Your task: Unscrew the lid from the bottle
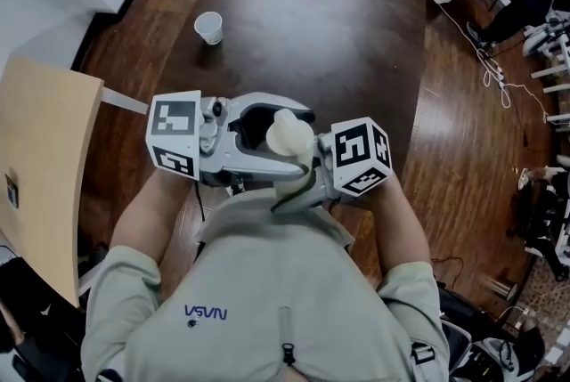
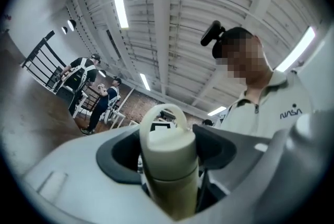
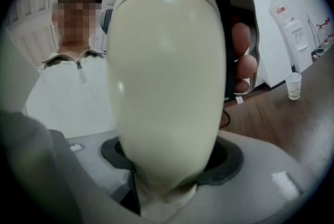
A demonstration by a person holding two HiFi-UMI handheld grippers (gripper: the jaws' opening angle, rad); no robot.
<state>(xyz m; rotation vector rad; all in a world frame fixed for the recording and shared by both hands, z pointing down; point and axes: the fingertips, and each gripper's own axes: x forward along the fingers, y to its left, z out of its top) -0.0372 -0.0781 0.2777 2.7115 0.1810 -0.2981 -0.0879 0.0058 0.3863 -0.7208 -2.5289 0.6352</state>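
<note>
Two grippers are held close before the person's shirt [image 1: 267, 282], and a cream bottle [image 1: 289, 138] is carried between them, up off the table [image 1: 338, 33] at its near edge. The right gripper [image 3: 167, 165] is clamped on the bottle's body with its jaws set wide by that girth, and the body's rounded end fills its own view. The left gripper [image 2: 167, 157] is brought to the other end. The lid [image 2: 168, 139], topped by a loop handle [image 2: 166, 110], stands between its widely spread jaws, and the dark pads appear to be pressed against its sides. A seam is seen where the lid meets the body, so it is judged to be seated and not yet unscrewed. The step in hand is taken to be the setting of the two opposed grips before the first twist. For the next move, the body needs to be held firm on the right while the lid is turned about the bottle's long axis on the left. Pad pressure must be kept up so that the smooth surface is not let slip. Farther out on the dark wood, a paper cup [image 1: 208, 27] is left standing well apart from the work.
</note>
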